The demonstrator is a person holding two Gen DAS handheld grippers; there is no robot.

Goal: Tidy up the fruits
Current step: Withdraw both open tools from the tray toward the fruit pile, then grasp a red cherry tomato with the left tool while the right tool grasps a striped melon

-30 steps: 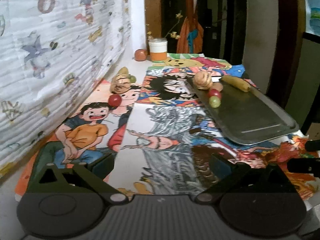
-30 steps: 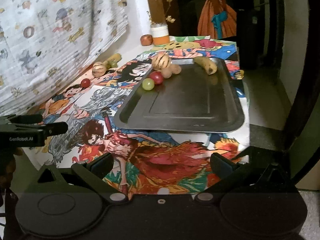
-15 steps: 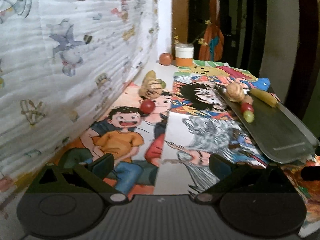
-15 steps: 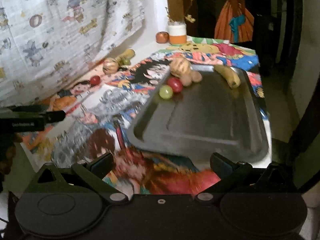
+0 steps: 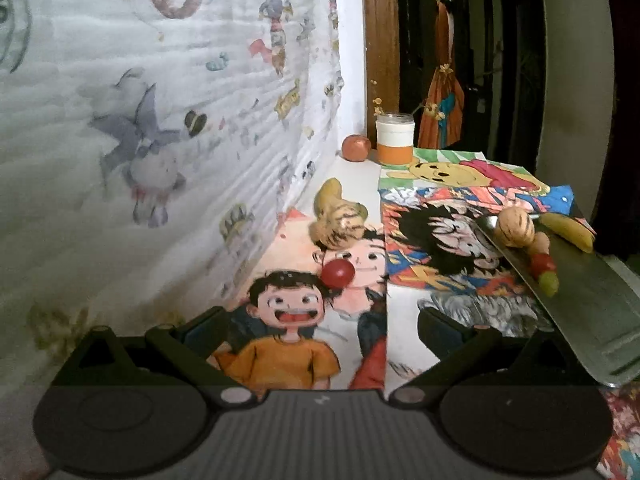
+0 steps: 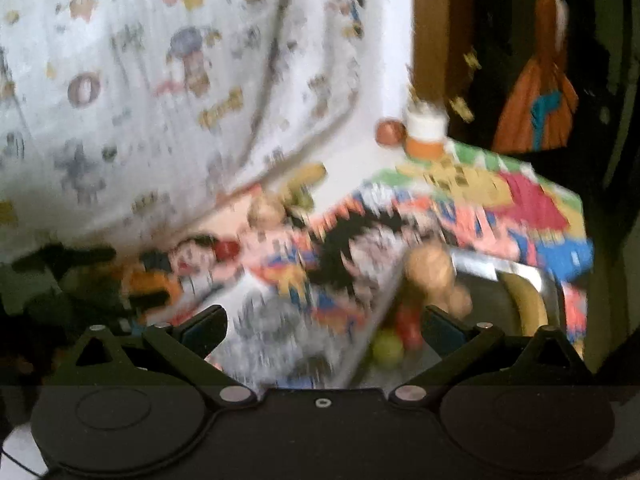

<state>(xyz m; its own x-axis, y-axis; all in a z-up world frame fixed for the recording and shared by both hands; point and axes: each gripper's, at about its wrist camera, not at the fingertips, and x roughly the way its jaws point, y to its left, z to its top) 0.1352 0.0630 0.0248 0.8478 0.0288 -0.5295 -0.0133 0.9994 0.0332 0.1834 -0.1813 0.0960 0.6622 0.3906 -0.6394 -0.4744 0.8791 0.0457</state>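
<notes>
Left wrist view: the left gripper [image 5: 322, 326] is spread wide and empty above the cartoon-printed table cover [image 5: 436, 208]. A red fruit [image 5: 337, 273] lies on the cover ahead, with a striped fruit [image 5: 338, 226] beyond it. The metal tray [image 5: 592, 312] at right carries a banana [image 5: 566, 232], a second striped fruit [image 5: 514, 227], and small red and green fruits. Right wrist view (blurred): the right gripper [image 6: 322, 326] is likewise released and empty; a green fruit [image 6: 387, 347] sits just beside its right finger.
</notes>
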